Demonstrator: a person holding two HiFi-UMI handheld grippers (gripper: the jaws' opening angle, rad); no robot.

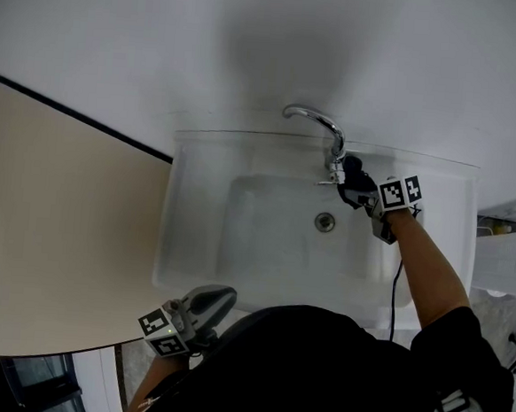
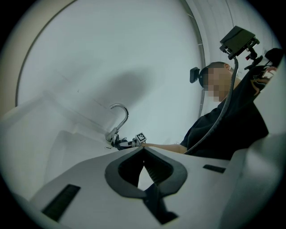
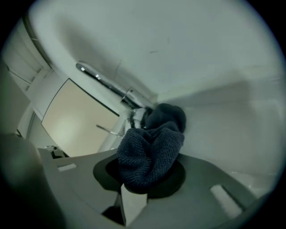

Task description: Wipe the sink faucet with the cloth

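Right gripper (image 1: pixel 353 185) with dark cloth (image 3: pixel 151 150) at faucet (image 1: pixel 322 121), over sink (image 1: pixel 193 240)

The basin (image 1: pixel 256 236) stands open from 6 round to 10 o'clock of the drain (image 1: pixel 325 221). At 12 the faucet (image 1: pixel 322 126) arches over it, the wall (image 1: pixel 253 40) close behind. At 1 o'clock the right gripper (image 1: pixel 352 185) and its cloth (image 3: pixel 152 152) crowd the faucet's foot
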